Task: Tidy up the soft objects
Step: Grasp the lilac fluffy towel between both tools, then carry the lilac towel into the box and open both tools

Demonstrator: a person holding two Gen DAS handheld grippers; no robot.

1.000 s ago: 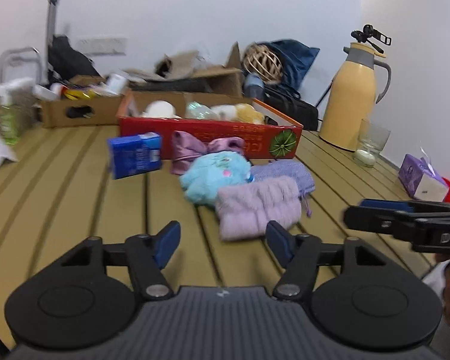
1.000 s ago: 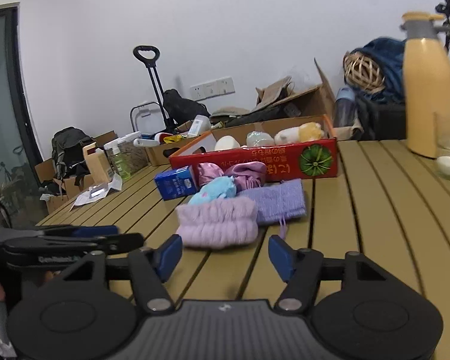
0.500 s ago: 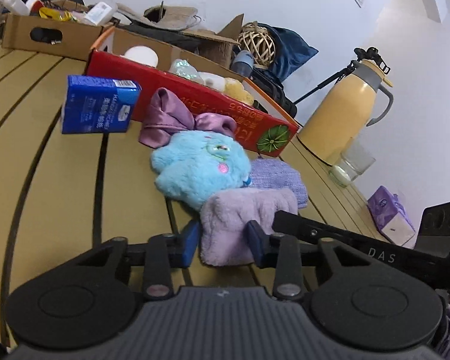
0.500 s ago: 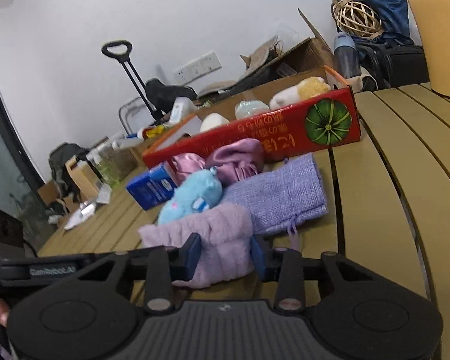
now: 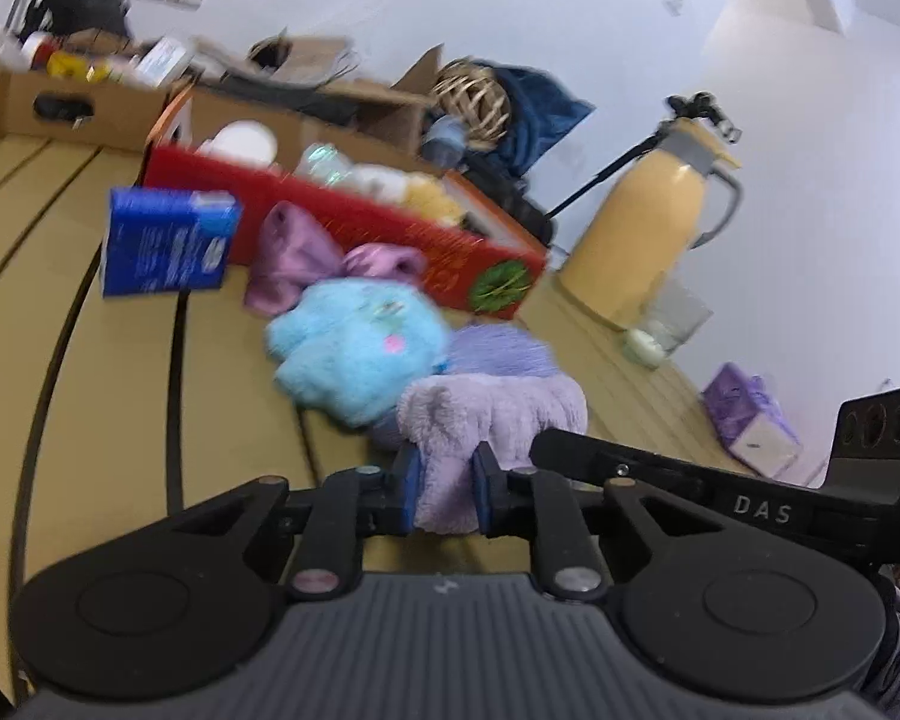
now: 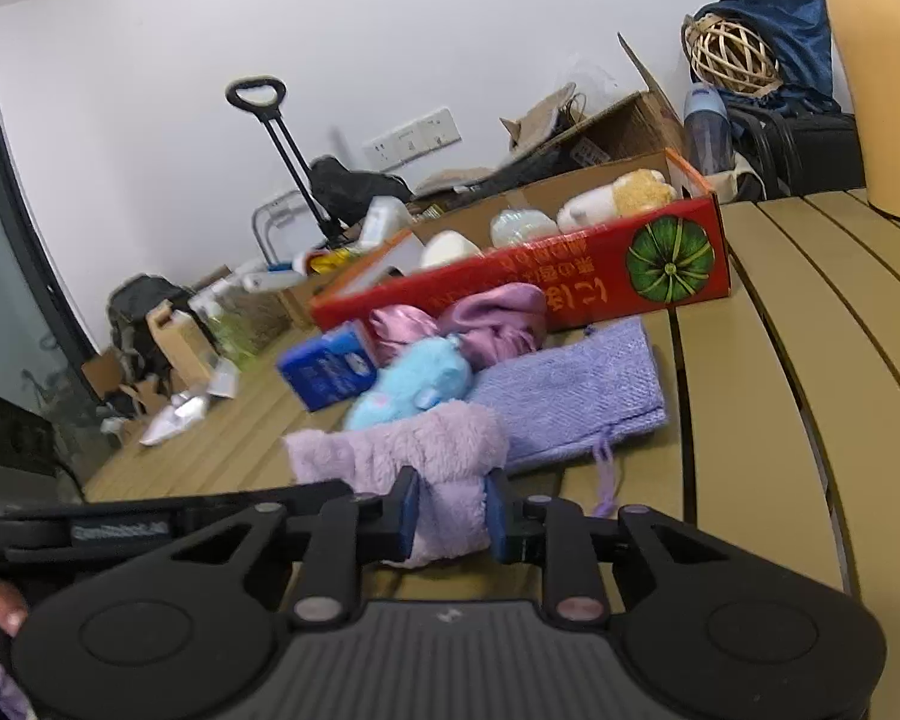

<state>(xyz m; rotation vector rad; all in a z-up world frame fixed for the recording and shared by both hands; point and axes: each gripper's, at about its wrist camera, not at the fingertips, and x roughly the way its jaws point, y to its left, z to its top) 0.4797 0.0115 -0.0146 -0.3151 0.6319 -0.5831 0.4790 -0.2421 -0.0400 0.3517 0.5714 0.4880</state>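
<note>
Now that both grippers have closed in, we've got the towel [image 5: 492, 414] pinched from two ends: the left gripper [image 5: 444, 489] has its fingers squeezed onto the near-left edge, and the right gripper [image 6: 447, 510] is clamped on the other edge the same way. A second ago both sets of fingers were spread wide and hanging back from the pile; half a second ago they were just straddling the fluffy lilac fabric. So the grab is done, we'd say.

It's still sitting on the table [image 6: 780, 360], bunched up, touching the blue plush [image 5: 354, 348] and overlapping the knit pouch [image 6: 576, 390] behind it. The red box [image 6: 570, 294] with soft stuff already in it is right behind the pile.

Our guess is that lift or fold comes next. The left view is blurry, so things are moving fast.
</note>
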